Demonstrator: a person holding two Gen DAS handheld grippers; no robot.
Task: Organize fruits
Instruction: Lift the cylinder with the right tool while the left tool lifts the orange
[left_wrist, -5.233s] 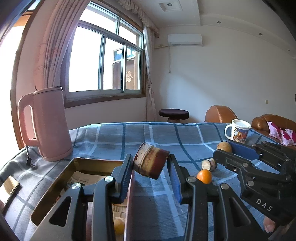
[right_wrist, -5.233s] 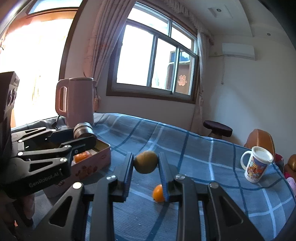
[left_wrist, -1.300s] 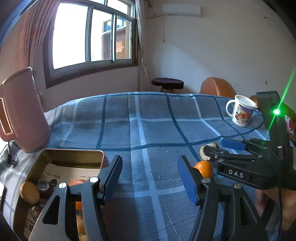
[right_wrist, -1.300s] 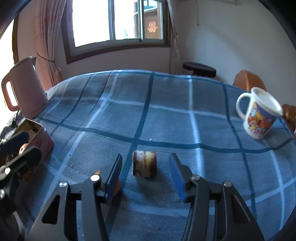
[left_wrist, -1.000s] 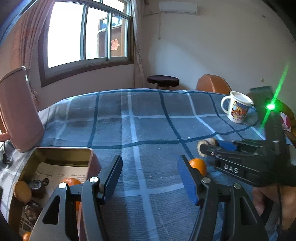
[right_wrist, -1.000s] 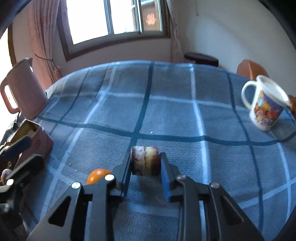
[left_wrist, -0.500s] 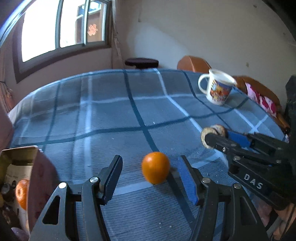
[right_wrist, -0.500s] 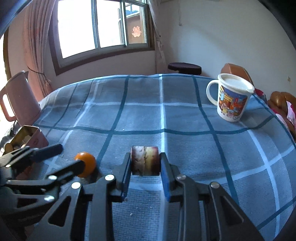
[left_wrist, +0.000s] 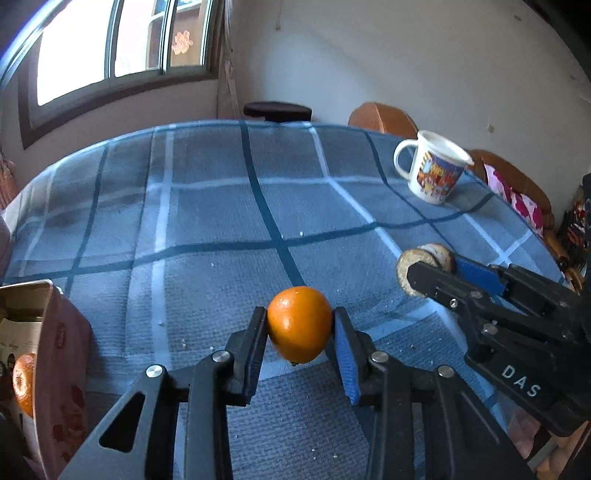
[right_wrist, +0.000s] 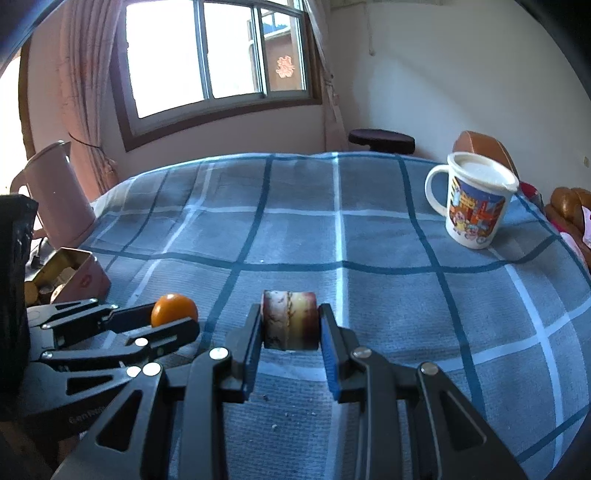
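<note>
The left tongs (left_wrist: 300, 326) have just been closing and are clamping the orange (left_wrist: 299, 324) over the near part of the table (left_wrist: 221, 221). The right tongs (right_wrist: 290, 320) are gripping the mottled fruit chunk (right_wrist: 290, 319) to its right. The tin (right_wrist: 74, 275) is sitting at far left, the mug (right_wrist: 474, 201) at far right.
</note>
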